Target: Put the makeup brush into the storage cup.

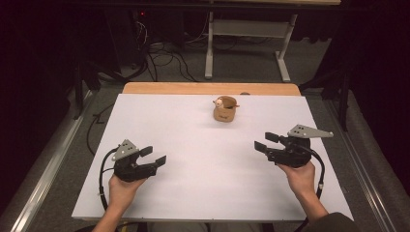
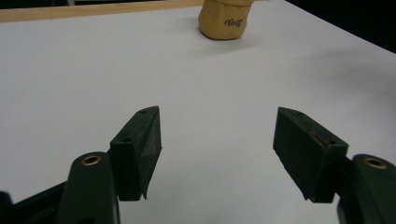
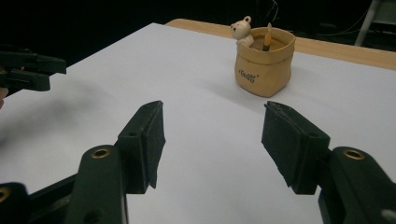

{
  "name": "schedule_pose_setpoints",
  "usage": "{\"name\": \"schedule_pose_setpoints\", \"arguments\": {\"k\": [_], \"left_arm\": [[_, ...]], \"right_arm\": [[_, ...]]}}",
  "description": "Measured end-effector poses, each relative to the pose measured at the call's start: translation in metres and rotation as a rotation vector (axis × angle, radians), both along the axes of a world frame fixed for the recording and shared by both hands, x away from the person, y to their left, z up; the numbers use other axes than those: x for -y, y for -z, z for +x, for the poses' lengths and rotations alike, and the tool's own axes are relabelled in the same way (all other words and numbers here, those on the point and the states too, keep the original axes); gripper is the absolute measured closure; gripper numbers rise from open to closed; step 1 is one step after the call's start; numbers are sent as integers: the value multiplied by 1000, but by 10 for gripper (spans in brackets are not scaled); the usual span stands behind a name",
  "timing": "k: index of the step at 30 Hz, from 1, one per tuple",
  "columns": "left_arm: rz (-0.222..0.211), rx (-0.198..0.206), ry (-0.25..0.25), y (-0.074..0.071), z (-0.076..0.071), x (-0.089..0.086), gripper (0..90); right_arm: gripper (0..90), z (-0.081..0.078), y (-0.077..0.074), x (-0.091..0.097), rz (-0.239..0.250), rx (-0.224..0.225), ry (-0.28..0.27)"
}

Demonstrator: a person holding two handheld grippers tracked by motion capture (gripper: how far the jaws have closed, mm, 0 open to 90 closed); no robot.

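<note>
Approach stage, nothing gripped. Tan pot (image 1: 226, 112) with bear figure (image 3: 242, 30) upright near far edge of white surface (image 1: 193, 145). Left gripper (image 1: 153, 155) and right gripper (image 1: 265, 141) near front corners, jaws spread, empty. Next, likely: reach toward pot, jaws straddling it.

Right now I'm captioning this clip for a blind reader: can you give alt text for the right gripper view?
A tan pot stands on a white table, with a small bear figure and a stick rising from it. The right gripper points at it from the near side, jaws open and empty. The left gripper shows at the left edge.
</note>
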State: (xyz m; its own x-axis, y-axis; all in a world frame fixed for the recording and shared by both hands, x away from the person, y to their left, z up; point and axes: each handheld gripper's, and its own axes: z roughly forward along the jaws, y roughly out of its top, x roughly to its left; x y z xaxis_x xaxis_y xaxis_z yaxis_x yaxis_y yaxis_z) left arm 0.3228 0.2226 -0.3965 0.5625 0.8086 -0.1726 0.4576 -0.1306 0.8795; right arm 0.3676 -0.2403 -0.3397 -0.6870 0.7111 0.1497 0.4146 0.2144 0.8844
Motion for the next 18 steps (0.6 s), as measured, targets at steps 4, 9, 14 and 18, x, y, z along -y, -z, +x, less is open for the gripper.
{"name": "schedule_pose_setpoints", "arguments": {"k": [4, 9, 14, 18], "left_arm": [[1, 1, 1, 0, 0, 0, 328], [0, 0, 0, 0, 0, 0, 329], [0, -1, 2, 0, 0, 0, 329], [1, -1, 2, 0, 0, 0, 328]], "right_arm": [[410, -2, 3, 1, 5, -3, 4], [411, -6, 7, 4, 8, -11, 3], [411, -8, 11, 5, 11, -17, 5], [411, -9, 14, 6, 12, -21, 5]]}}
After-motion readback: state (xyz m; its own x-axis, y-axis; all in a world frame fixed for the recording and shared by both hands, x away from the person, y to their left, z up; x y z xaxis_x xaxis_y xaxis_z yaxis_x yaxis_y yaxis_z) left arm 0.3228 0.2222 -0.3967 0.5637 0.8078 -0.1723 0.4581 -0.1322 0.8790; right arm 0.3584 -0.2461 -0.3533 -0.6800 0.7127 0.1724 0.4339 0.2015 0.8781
